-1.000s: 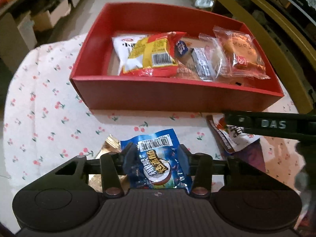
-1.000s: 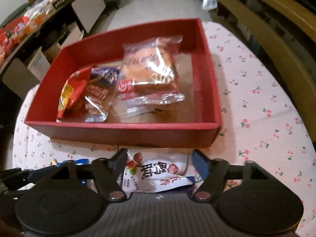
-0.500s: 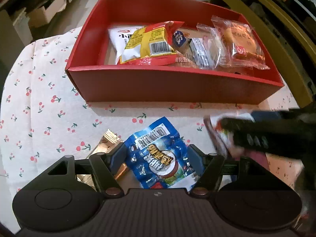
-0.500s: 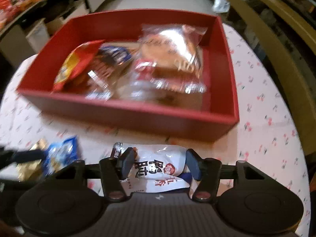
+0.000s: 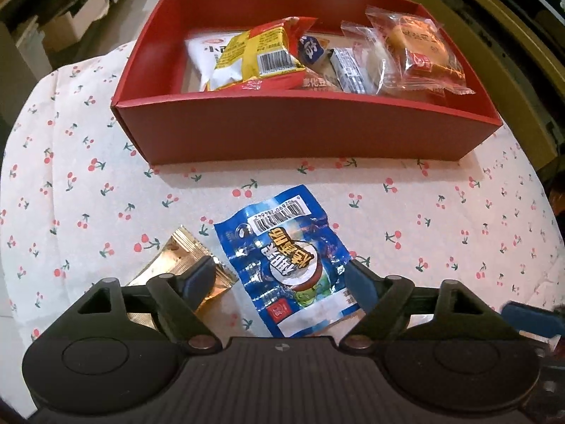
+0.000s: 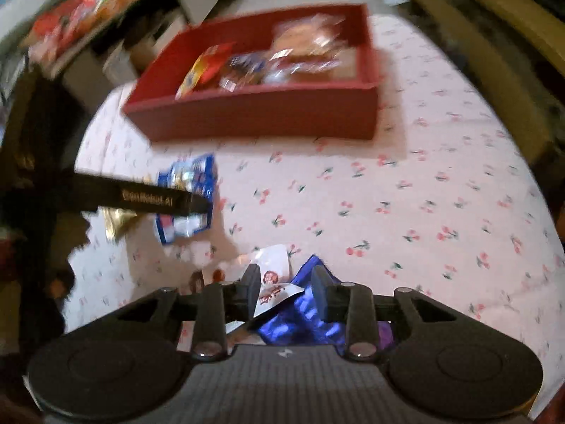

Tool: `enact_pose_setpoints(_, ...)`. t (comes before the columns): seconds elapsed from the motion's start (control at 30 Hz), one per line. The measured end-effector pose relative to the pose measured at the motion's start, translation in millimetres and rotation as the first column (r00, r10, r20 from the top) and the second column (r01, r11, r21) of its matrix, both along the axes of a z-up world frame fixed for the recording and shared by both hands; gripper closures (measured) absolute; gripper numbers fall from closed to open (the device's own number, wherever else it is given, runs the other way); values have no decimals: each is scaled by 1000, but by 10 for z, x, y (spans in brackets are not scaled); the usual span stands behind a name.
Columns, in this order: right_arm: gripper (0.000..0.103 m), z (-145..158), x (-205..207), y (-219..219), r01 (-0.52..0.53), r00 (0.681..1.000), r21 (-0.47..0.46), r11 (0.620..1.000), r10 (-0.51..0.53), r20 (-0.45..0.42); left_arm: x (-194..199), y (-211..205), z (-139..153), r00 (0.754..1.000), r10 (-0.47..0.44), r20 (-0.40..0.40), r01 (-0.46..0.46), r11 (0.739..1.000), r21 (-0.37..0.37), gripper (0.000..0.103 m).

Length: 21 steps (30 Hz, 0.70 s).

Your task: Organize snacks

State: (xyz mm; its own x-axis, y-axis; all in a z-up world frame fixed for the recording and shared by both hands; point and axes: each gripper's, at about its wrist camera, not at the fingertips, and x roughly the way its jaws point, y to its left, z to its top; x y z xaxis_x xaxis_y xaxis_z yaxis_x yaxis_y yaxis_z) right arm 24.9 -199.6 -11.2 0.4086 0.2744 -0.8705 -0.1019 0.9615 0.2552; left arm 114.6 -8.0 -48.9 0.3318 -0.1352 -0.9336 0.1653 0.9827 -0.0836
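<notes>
While my left gripper (image 5: 280, 277) has just been spreading wide around the crinkly blue foil snack packet (image 5: 287, 263), loose between its jaws, my right gripper (image 6: 284, 291) has just been closing on the white printed sachet (image 6: 273, 282); boxing it looks next.

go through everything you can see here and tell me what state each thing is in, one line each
red box: open-topped, partly filled with snack packets.
blue packet: flat on the tablecloth, outside the box, not gripped.
gold packet: on the tablecloth, partly under the left gripper.
left gripper: open, jaws just widened, straddling the blue packet.
right gripper: just closed, shut on white packet.
purple packet: under the right gripper, crumpled.
</notes>
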Motion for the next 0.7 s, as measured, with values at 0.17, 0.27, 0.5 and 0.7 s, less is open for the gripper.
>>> enact_pose_setpoints(0.17, 60, -47, -208, 134, -15, 997, 94, 995, 22, -72, -2, 21, 12, 1000, 4, -9, -5, 1000, -20, 18)
enact_pose_setpoints(0.27, 59, -187, -193, 267, -7, 992, 74, 997, 17, -128, 11, 51, 15, 1000, 15, -18, -16, 999, -37, 18)
enact_pose_setpoints(0.5, 52, -305, 163, 224, 106, 983, 83, 991, -91, -161, 40, 179, 76, 998, 50, -31, -53, 994, -92, 18)
enact_pose_setpoints(0.7, 46, -329, 439, 309, 121, 986, 24, 992, -117, -120, 50, 220, 82, 997, 74, -35, -77, 991, -110, 18)
